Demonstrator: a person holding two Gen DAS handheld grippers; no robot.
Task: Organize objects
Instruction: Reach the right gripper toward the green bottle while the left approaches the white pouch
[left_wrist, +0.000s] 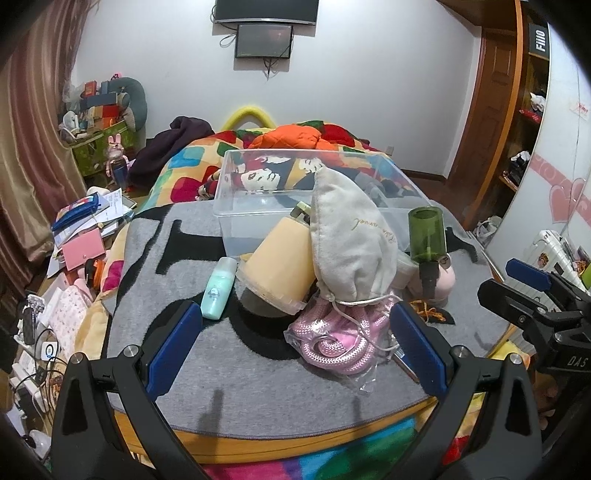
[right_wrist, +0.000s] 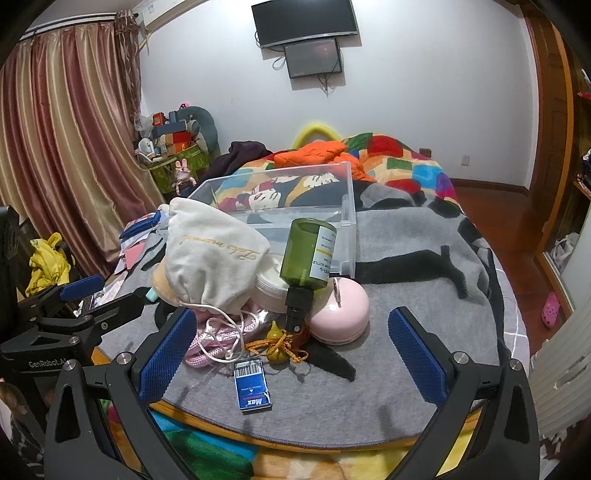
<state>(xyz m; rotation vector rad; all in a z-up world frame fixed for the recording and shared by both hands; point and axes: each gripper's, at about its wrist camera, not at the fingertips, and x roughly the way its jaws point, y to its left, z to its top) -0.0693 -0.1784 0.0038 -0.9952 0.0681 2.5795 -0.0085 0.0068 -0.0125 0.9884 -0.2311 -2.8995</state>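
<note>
Objects heap on the grey mat (right_wrist: 406, 295) before the clear bin (right_wrist: 347, 206): green spray bottle (right_wrist: 304, 258) upended, nozzle toward 6 o'clock, white pouch (right_wrist: 210, 258) at its 9 o'clock. Left gripper (left_wrist: 295, 347) and right gripper (right_wrist: 291, 354) tilt downward, jaws wide, empty.

Two dark screens (right_wrist: 308, 35) hang on the white wall, one under the other. Striped curtains (right_wrist: 70, 122) cover the left side (a heap of boxes (right_wrist: 173, 142) sits beside them). A patchwork quilt (right_wrist: 402, 158) covers the bed behind.
</note>
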